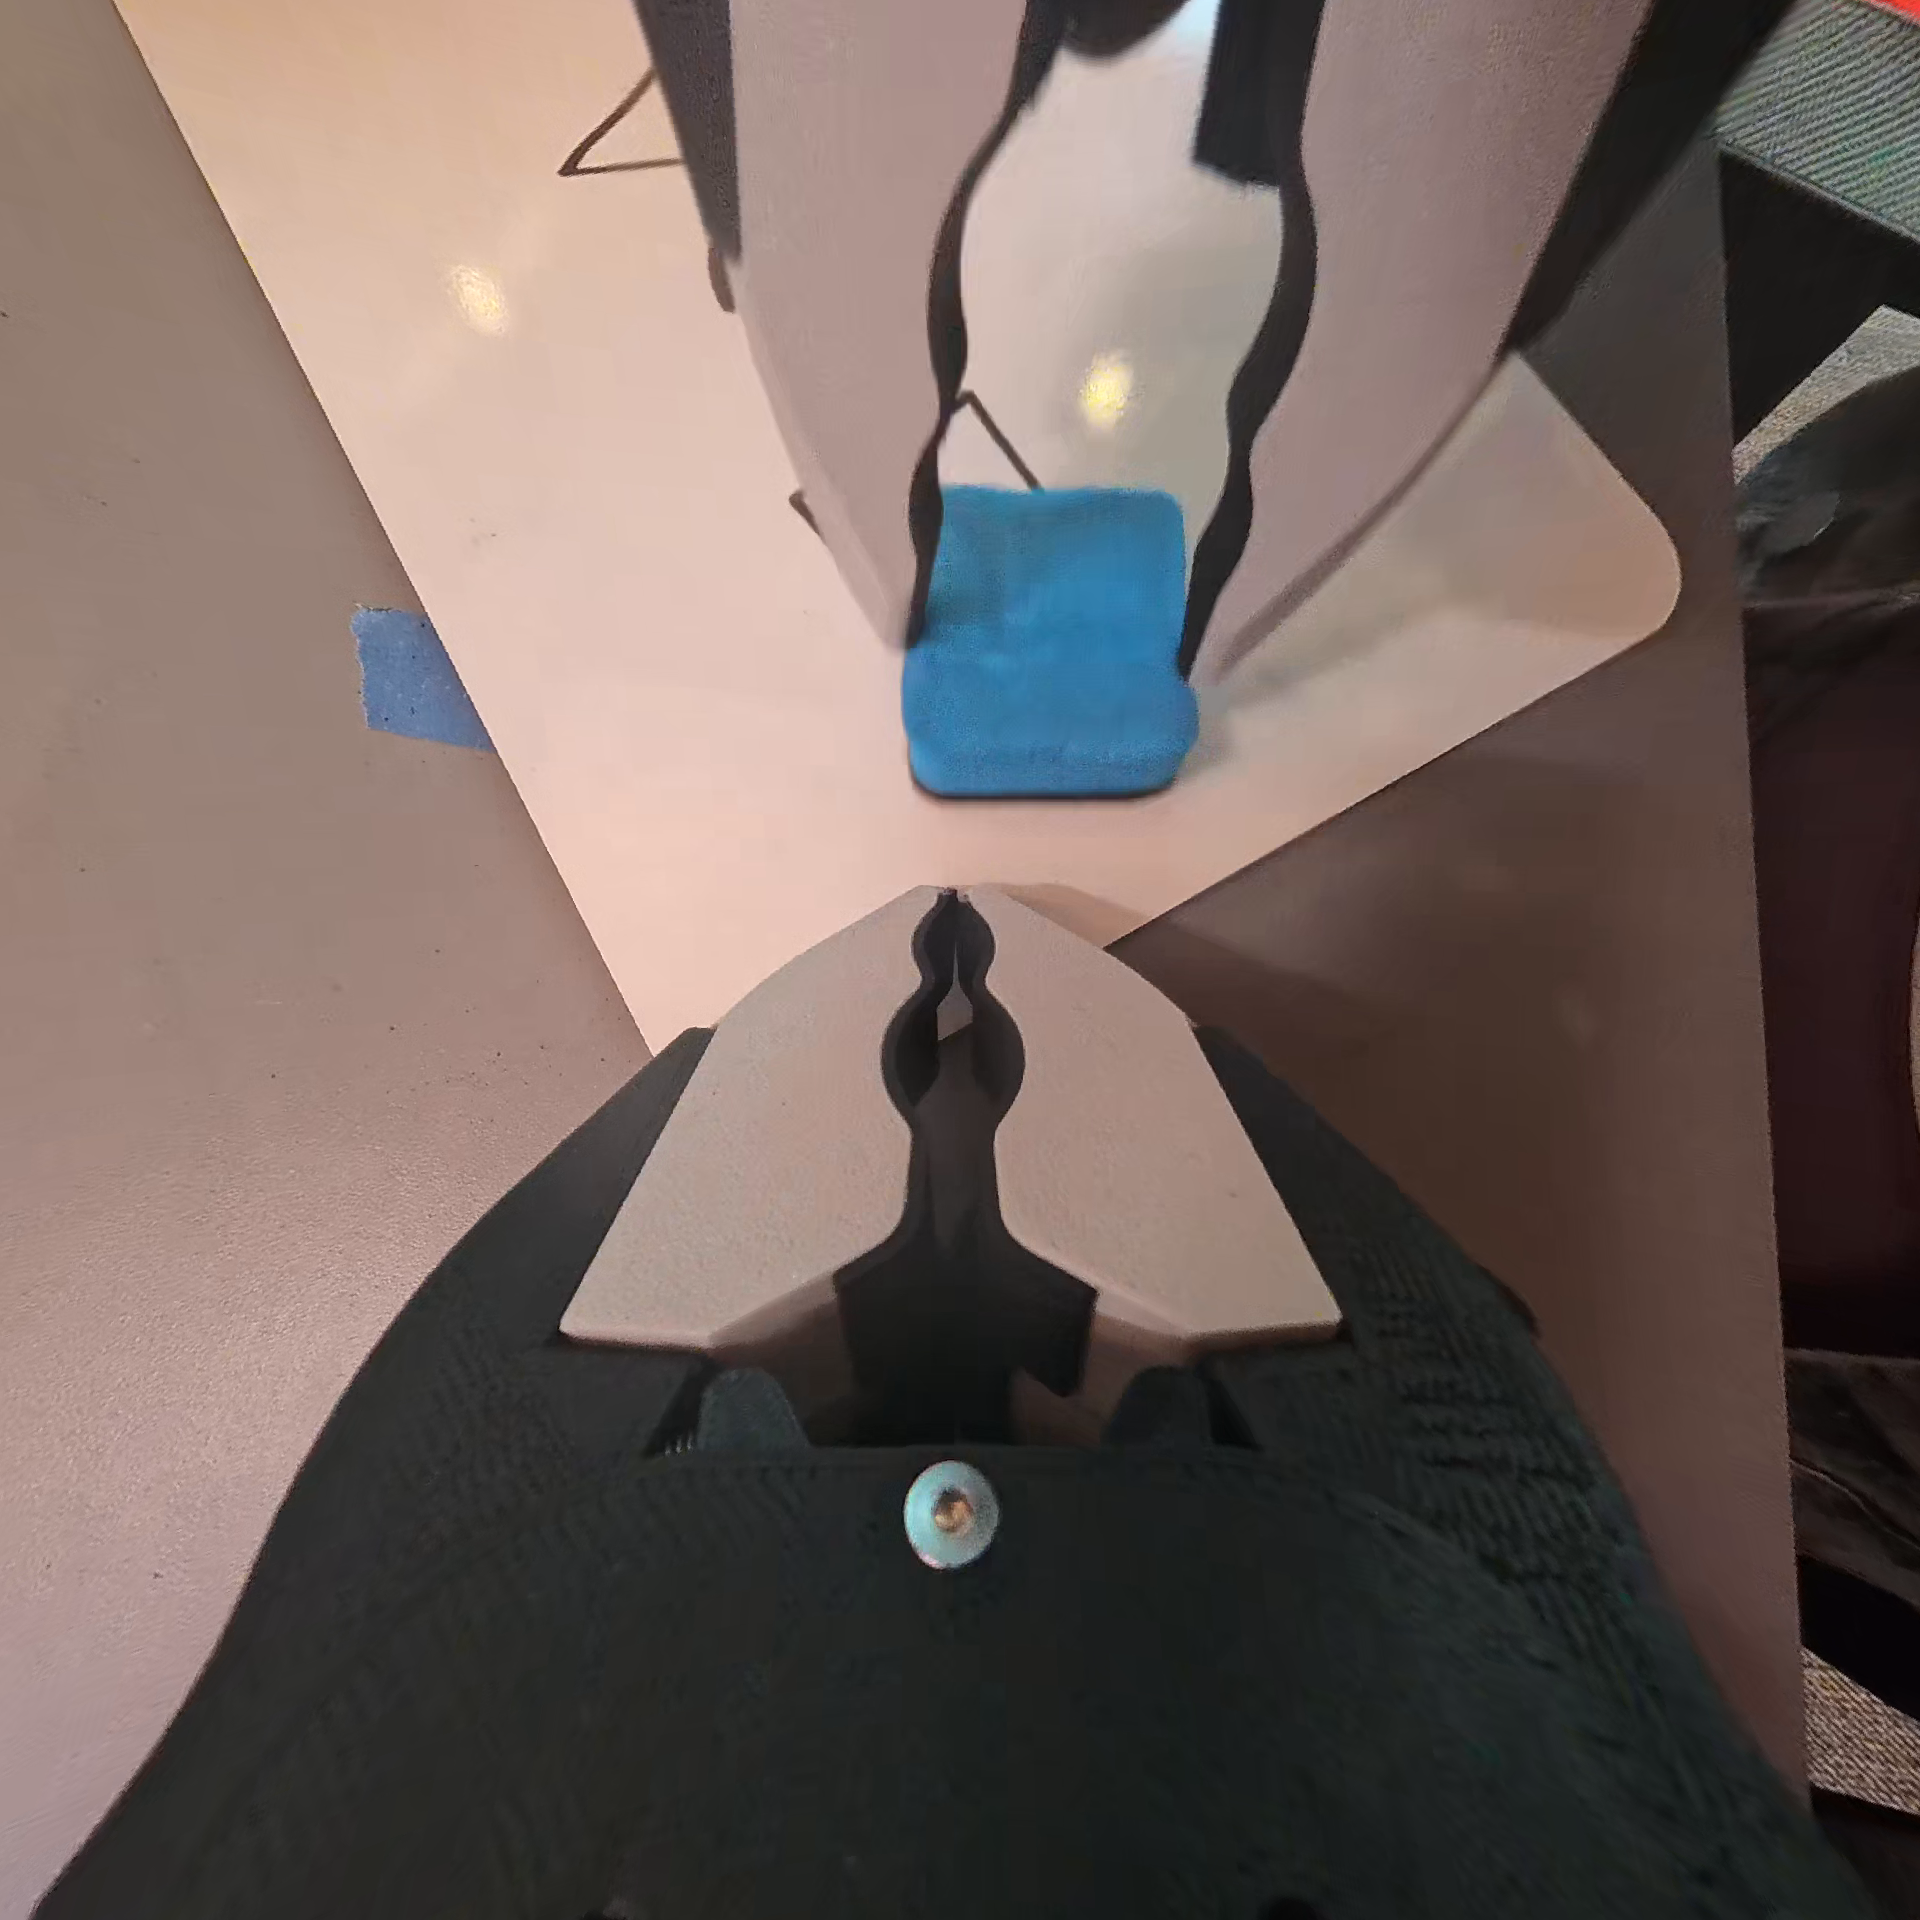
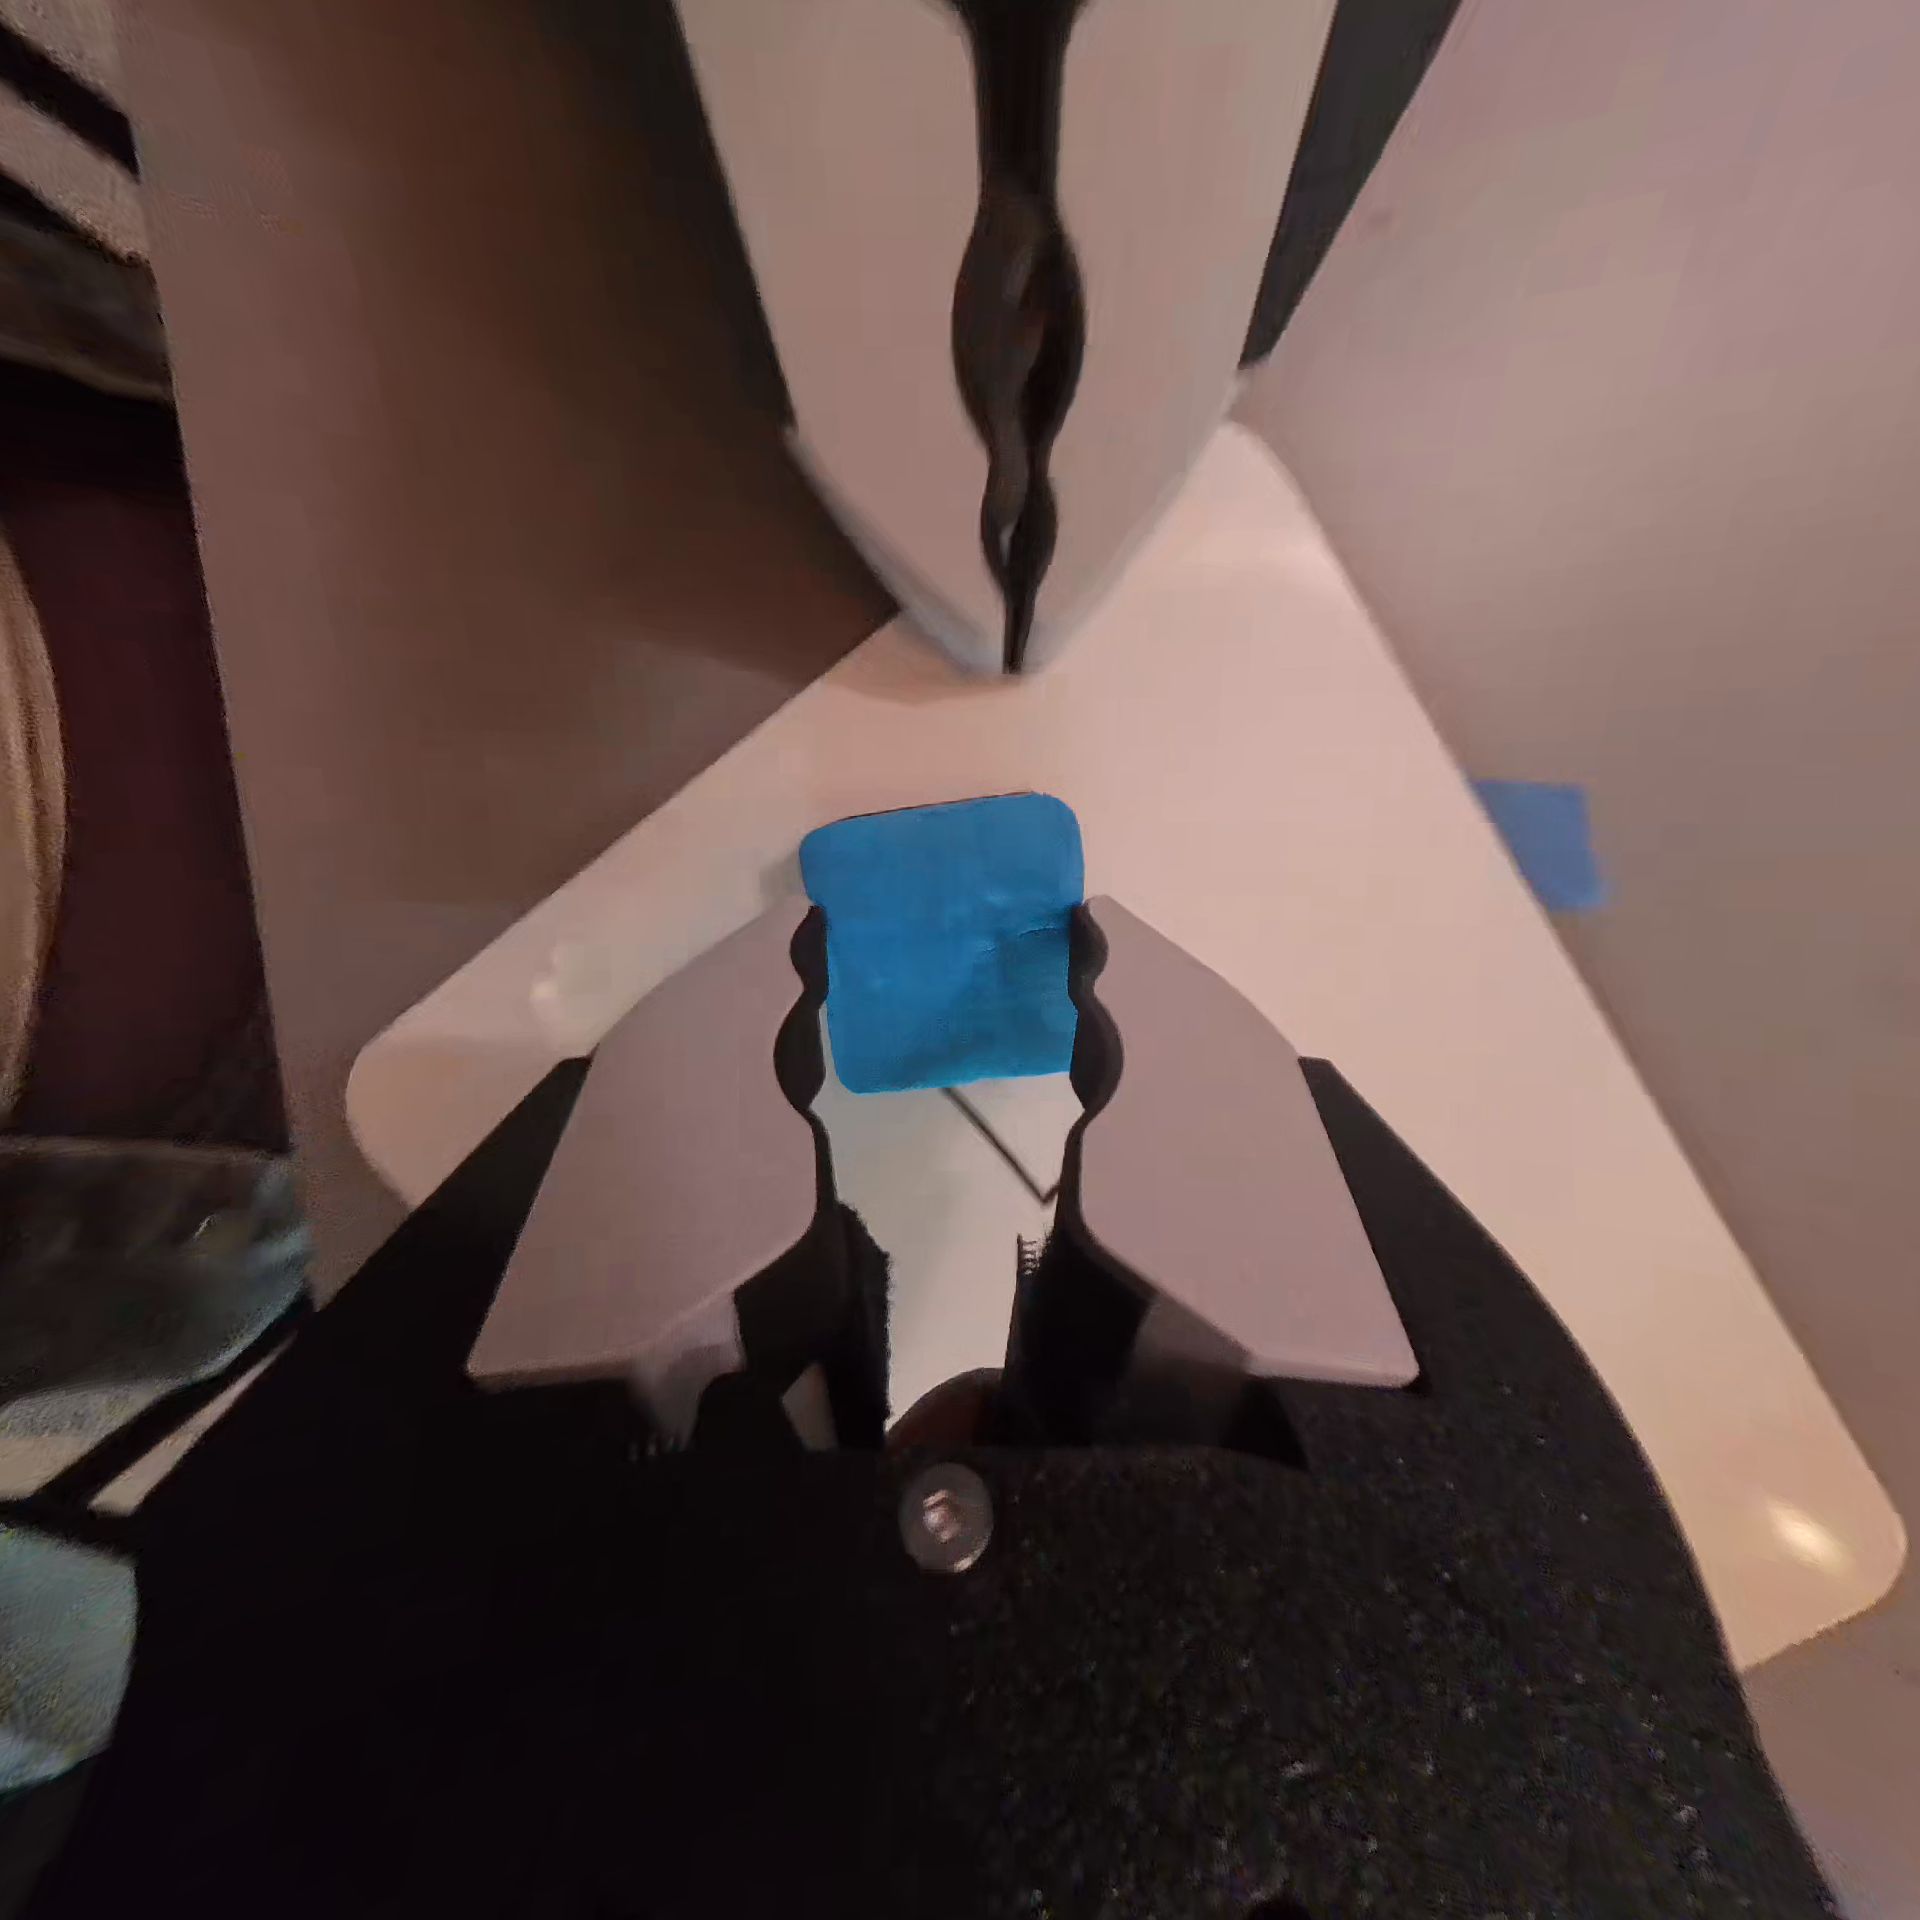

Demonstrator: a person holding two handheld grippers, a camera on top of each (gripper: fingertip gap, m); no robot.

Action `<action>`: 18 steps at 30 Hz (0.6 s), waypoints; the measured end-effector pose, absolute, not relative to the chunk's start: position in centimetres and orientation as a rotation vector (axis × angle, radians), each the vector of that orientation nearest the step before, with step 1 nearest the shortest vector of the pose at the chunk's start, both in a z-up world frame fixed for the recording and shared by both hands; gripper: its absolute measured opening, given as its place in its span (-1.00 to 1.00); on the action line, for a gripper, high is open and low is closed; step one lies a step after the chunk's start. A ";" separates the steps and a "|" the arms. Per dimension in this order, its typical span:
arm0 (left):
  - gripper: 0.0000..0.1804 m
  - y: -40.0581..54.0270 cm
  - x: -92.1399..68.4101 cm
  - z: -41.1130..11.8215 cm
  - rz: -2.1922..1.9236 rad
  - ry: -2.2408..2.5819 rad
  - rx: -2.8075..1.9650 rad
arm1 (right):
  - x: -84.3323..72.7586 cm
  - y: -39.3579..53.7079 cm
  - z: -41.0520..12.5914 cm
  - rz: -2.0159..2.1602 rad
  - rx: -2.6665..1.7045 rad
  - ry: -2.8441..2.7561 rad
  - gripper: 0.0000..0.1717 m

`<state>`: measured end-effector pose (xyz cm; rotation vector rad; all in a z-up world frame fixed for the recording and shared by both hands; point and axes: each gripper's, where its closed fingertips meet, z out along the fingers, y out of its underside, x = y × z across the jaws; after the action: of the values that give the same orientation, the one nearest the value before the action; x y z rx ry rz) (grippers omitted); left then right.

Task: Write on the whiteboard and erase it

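A white whiteboard (image 1: 623, 520) lies flat on a brown table (image 1: 208, 1039). Black marker lines (image 1: 613, 145) are drawn on it, and one line also shows in the right wrist view (image 2: 997, 1143). A blue eraser (image 2: 945, 945) rests on the board. My right gripper (image 2: 948, 914) is shut on it, with both dark pads pressed against its sides. The left wrist view shows the same grasp on the eraser (image 1: 1049, 675) from the front. My left gripper (image 1: 951, 894) is shut with nothing between its fingertips, low over the board's near corner. It also shows in the right wrist view (image 2: 1013, 655).
A strip of blue tape (image 1: 410, 681) sits at the board's edge on the table; it also shows in the right wrist view (image 2: 1543, 842). Dark fabric and a black object (image 1: 1829, 208) lie past the table edge. A clear glassy object (image 2: 125, 1299) stands at the left. The grippers' ends are close to 5 centimetres from one another.
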<state>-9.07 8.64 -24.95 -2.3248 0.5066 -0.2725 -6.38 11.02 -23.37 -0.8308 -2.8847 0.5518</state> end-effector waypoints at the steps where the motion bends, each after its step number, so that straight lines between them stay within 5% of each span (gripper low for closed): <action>1: -0.99 8.6 -9.1 -25.0 -0.274 0.506 -2.325 | -6.5 10.2 -23.4 0.586 -0.805 -2.870 -0.47; 18: -0.99 8.5 -8.8 -25.0 -0.282 0.533 -2.317 | -8.8 16.7 -23.4 0.574 -1.188 -2.685 -0.47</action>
<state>-8.76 8.53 -24.97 -2.3170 0.5328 -0.2824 -8.83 16.72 -23.44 -1.1884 -2.6848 0.5741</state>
